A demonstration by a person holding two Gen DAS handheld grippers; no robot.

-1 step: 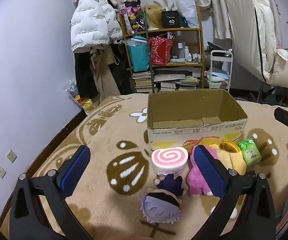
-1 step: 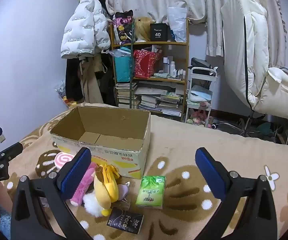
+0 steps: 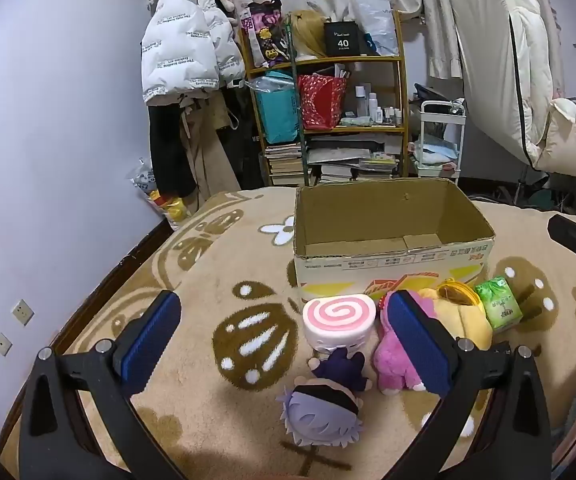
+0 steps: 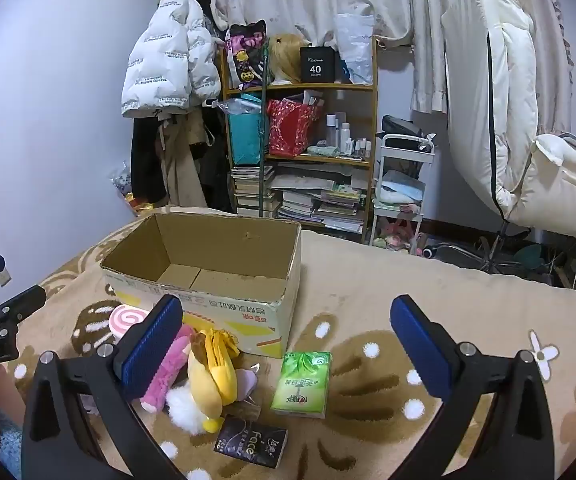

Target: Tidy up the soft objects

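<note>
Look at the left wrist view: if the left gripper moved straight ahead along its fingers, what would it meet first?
Probably the pink swirl roll plush, lying between the open fingers of the left gripper, just before the cardboard box. Depth is uncertain; aimed higher, it might pass over.

place: home bedroom | evidence: hung puffer jacket point(image 3: 186, 46), cluttered bookshelf point(image 3: 327, 120), patterned blanket point(image 3: 216, 280)

Low wrist views, shared cardboard box point(image 3: 387, 232)
</note>
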